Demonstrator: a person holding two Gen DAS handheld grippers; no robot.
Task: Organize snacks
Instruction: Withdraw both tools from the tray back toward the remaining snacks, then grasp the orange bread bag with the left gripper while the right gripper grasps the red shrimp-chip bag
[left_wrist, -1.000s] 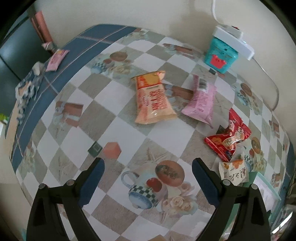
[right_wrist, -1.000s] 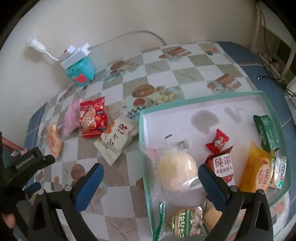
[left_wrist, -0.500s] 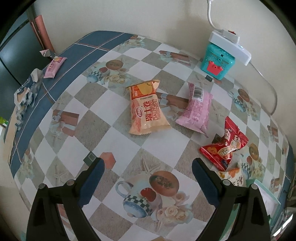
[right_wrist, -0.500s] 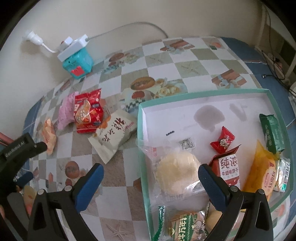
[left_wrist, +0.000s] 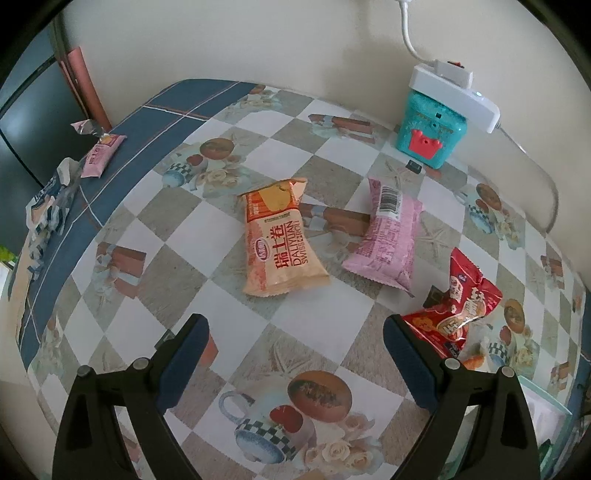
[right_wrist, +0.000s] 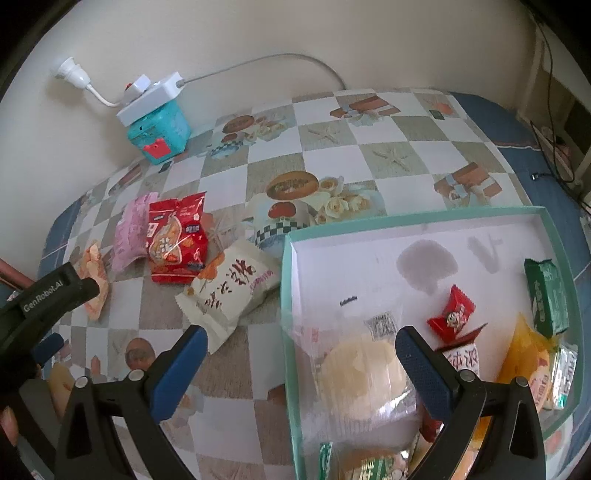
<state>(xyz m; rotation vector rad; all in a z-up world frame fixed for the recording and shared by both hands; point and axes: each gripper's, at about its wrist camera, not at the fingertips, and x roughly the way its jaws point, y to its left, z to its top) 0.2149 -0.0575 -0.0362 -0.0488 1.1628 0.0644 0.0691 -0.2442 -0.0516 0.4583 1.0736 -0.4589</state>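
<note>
Roughly half done: several snacks lie in the tray (right_wrist: 554, 225) at right, 4 packets, the orange packet (left_wrist: 282, 240) included, wait on the bench (left_wrist: 177, 258), both tools (left_wrist: 295, 354) (right_wrist: 301, 363) apart and empty.

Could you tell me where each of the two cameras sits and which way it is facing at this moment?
Left wrist: on the left gripper, looking down and forward over the table at the orange packet and pink packet; only its own open fingers show.
Right wrist: on the right gripper, looking down at the tray edge and the white packet; its open fingers, the left gripper and part of a hand show.
Shared: red packet, teal box, pink and orange packets.
</note>
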